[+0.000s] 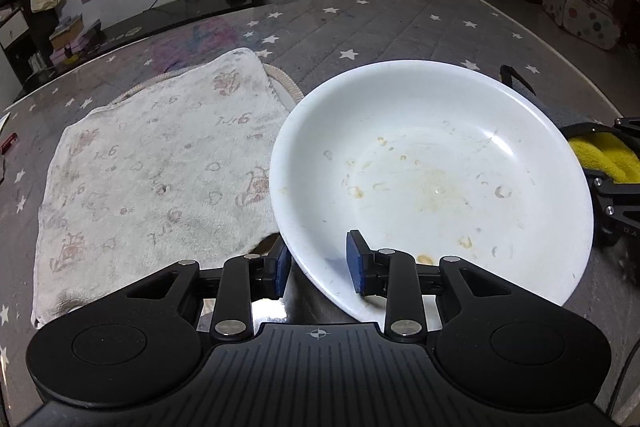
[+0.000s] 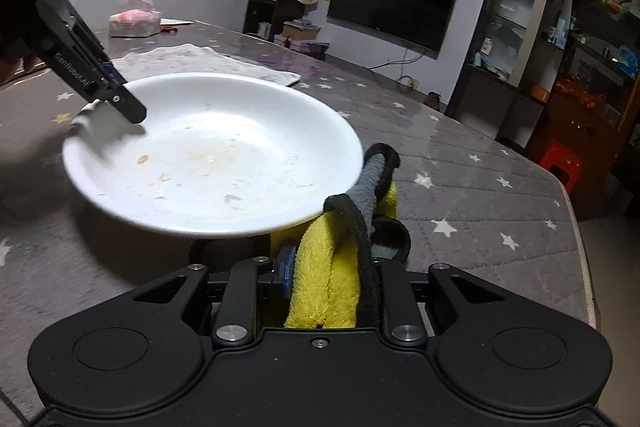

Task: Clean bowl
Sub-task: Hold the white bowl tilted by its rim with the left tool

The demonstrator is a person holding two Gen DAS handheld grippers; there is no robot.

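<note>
A shallow white bowl [image 1: 432, 163] with yellowish dried stains sits on the star-patterned table [image 1: 360, 23], its left rim over a towel's edge. My left gripper [image 1: 320, 265] straddles the bowl's near rim, one blue pad [image 1: 282, 267] outside and the other inside. A gap shows beside the inner pad, so the jaws are open around the rim. The right wrist view shows the same bowl [image 2: 224, 151] with the left gripper [image 2: 120, 99] at its far left rim. My right gripper [image 2: 332, 267] is shut on a folded yellow cloth [image 2: 320, 267] with grey and black trim, right by the bowl's right edge.
A white patterned towel [image 1: 160, 167] lies flat left of the bowl. A tissue pack [image 2: 134, 19] stands at the table's far end. The table's edge [image 2: 576, 227] runs along the right in the right wrist view. A small red object [image 1: 10, 143] lies at the left.
</note>
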